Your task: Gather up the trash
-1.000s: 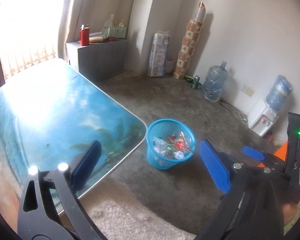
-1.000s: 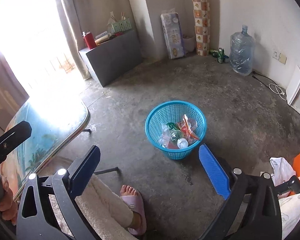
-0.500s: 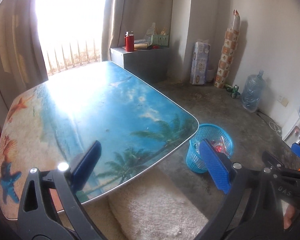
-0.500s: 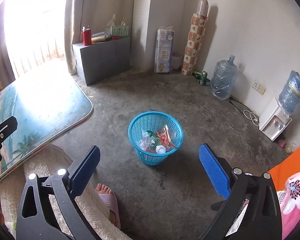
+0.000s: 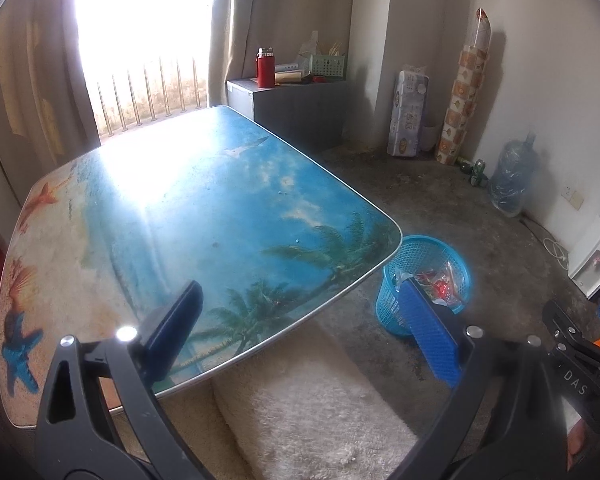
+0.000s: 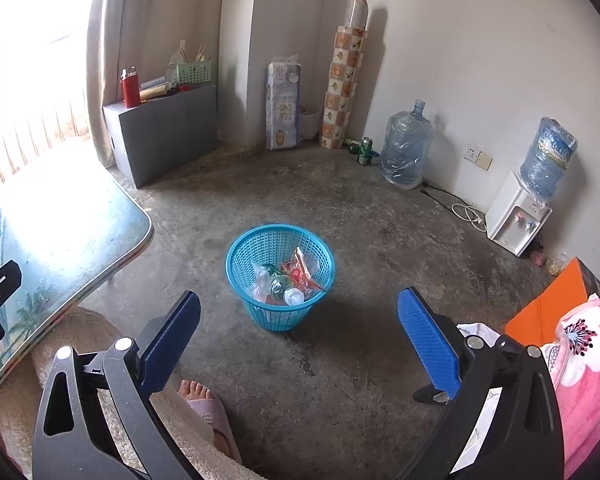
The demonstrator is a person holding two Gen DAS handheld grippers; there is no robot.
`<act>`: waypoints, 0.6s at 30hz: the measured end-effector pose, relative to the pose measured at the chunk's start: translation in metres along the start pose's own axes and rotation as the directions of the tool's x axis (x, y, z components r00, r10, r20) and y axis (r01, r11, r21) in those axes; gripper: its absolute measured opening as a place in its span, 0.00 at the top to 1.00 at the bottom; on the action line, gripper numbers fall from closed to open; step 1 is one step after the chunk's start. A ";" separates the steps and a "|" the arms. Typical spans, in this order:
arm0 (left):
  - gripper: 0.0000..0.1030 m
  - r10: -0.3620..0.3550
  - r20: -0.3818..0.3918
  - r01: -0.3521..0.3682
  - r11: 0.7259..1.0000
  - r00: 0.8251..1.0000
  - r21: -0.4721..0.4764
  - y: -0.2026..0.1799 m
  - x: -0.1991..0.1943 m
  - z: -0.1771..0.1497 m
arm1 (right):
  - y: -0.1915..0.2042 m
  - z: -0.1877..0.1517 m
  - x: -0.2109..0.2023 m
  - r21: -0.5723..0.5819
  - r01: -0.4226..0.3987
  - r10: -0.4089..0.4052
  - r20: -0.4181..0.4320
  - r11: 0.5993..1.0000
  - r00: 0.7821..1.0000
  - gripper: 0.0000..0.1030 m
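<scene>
Your left gripper [image 5: 300,332] has its blue-padded jaws spread wide with nothing between them, and it hangs over the near edge of the low table with the glossy beach-and-palm print [image 5: 204,208]. Compared with half a second ago, its view has shifted only slightly: more of the tabletop now fills the frame, and the round blue plastic mesh basket [image 5: 392,308] sits just past the table's right corner, partly hidden behind the right blue pad.

Your right gripper [image 6: 300,340] is likewise wide open and holds nothing. It points at the same basket [image 6: 260,312], which stands alone on the grey concrete floor [image 6: 340,208] and holds the collected trash [image 6: 288,278]: crumpled clear plastic, red and orange wrappers and a bottle. Since the earlier frame the basket has drifted from left of centre to the middle of this view, and the white water dispenser [image 6: 514,220] has come further in at the right. A foot in a pink slipper [image 6: 204,404] shows between the jaws at the bottom.
</scene>
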State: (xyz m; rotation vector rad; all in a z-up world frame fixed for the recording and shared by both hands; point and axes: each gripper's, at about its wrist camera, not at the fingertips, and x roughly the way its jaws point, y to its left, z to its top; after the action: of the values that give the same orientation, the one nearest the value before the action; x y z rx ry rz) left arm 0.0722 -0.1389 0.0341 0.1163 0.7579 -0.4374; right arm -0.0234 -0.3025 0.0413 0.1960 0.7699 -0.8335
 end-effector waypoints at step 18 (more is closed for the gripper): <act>0.08 0.055 -0.043 -0.053 0.997 0.998 0.048 -0.017 0.011 0.001 | -0.018 -0.004 0.013 0.077 0.051 -0.049 -0.035 0.996 0.998 0.06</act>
State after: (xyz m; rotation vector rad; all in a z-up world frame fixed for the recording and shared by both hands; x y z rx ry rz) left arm 0.0727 -0.1587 0.0280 0.1900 0.7862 -0.4027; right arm -0.0329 -0.3207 0.0317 0.2611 0.7764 -0.9103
